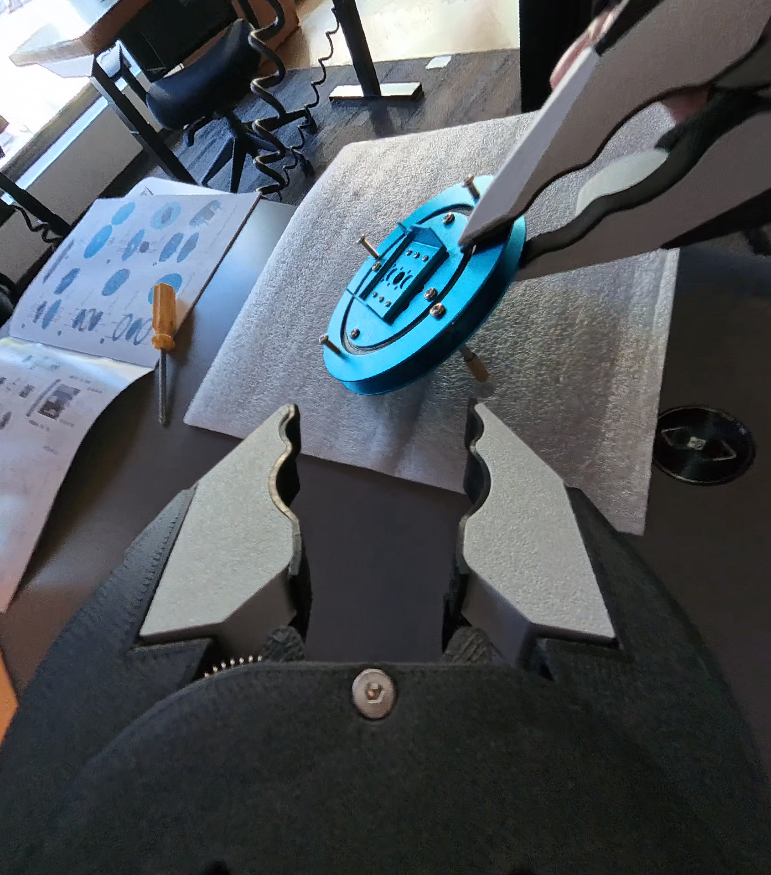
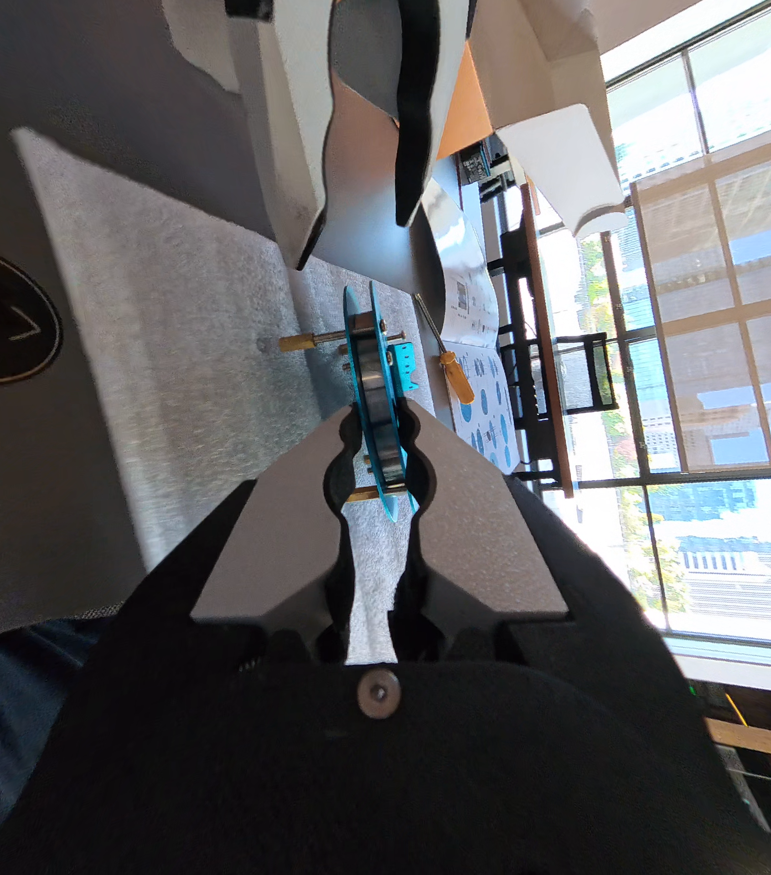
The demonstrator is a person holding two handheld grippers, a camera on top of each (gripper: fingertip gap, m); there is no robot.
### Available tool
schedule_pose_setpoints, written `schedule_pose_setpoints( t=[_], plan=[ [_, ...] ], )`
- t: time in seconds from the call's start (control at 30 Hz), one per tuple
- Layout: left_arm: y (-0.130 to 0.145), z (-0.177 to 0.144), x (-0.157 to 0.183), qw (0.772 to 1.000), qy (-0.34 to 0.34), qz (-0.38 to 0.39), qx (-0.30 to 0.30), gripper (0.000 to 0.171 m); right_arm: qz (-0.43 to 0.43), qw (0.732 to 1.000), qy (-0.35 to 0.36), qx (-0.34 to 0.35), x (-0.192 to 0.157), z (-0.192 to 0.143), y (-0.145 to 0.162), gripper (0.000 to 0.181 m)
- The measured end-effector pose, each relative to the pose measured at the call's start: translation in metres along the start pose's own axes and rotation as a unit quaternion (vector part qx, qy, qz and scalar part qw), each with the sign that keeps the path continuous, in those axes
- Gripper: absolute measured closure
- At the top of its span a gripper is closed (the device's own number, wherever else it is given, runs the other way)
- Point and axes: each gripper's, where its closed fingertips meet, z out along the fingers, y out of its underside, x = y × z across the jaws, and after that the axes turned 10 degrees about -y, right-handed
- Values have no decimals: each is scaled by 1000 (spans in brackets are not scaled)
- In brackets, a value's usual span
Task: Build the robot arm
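Right wrist view shows the right gripper (image 2: 376,416) clenched on the rim of a blue disc assembly (image 2: 374,379), one finger on each face, holding it tilted up on edge over a grey foam sheet (image 2: 175,355). Brass standoffs (image 2: 295,342) and screws stick out of the disc, and a small blue bracket (image 2: 402,367) sits on its upper face.

The left gripper (image 1: 383,435) hangs released, its fingers spread wide, over the foam sheet's near edge and just short of the disc, gripping nothing.

The foam sheet lies in the middle of the dark tabletop (image 1: 729,331). Just off its left edge rests a yellow-handled screwdriver (image 1: 163,326), its handle on an open instruction sheet (image 1: 89,293) that spreads toward the tabletop's left edge. A round black cable grommet (image 1: 700,445) is set in the tabletop near the foam's right corner.
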Motion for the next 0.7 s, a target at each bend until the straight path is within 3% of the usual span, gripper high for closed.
schedule_pose_setpoints(
  t=[0.27, 0.43, 0.5, 0.6, 0.7],
  plan=[
    [-2, 20, -4, 994, -10, 108, 4, 114, 61, 997, -28, 35, 14, -2, 1, 169],
    [-21, 30, -15, 979, -61, 190, 41, 132, 91, 992, -49, 71, 28, -4, 5, 170],
    [-30, 34, -21, 974, -72, 208, 54, 128, 98, 989, -70, 86, 32, -3, 5, 169],
    [-40, 41, -22, 969, -52, 231, 69, 123, 110, 983, -99, 107, 38, -3, 7, 170],
    [-42, 52, -18, 955, -38, 283, 78, 140, 114, 978, -122, 122, 42, -3, 8, 170]
  ],
)
